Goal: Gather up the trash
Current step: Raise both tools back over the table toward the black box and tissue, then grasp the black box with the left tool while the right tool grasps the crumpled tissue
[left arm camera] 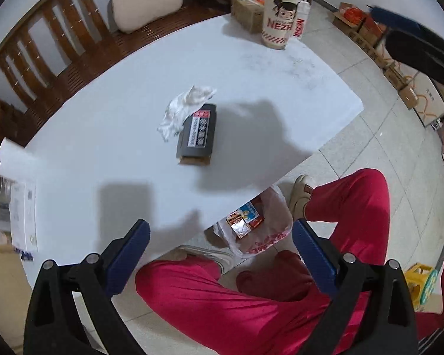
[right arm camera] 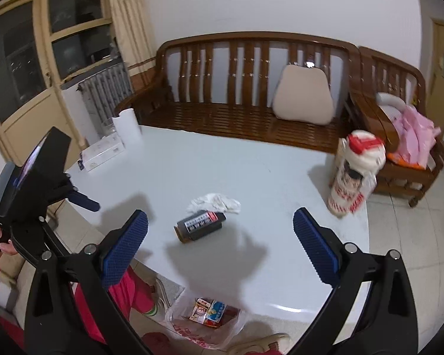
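Under table edge: trash bag.

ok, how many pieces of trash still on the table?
2. A crumpled tissue mid-table, and a dark box touching it on the near side. The big cup at the far corner may not be trash. More already sits in the floor bag.

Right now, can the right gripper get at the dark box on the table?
Probably yes. The right gripper is open and empty above the table, and nothing stands between it and the dark box; only the crumpled tissue touches the box's far end.
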Tool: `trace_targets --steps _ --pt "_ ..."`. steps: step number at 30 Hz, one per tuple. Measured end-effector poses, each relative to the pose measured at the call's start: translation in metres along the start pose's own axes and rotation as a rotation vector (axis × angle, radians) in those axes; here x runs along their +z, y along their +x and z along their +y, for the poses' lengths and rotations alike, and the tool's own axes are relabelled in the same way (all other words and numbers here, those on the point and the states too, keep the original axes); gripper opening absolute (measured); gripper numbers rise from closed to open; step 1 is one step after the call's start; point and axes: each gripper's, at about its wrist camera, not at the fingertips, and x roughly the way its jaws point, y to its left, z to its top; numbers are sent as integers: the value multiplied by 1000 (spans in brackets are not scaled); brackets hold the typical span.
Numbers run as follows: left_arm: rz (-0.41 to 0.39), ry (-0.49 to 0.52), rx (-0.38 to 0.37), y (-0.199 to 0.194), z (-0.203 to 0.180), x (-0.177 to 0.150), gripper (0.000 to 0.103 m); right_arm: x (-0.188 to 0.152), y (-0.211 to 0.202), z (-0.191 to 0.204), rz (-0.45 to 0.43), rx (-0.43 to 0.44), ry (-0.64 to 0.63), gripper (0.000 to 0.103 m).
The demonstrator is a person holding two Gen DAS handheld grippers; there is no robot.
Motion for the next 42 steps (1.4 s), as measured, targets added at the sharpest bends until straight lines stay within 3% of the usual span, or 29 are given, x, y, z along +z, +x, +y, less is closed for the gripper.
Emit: trace_targets --steps 4,17,34,42 --pt "-6 12 -15 -1 -1 10 94 15 7 1 -1 0 -45 96" --pt "23 19 -38 51 17 47 94 32 62 -16 59 36 -83 96" --pt "88 -8 -73 140 41 77 94 -6 191 -36 234 147 -41 96" --pt "104 -34 -105 164 54 86 94 -16 241 -38 290 170 -27 96"
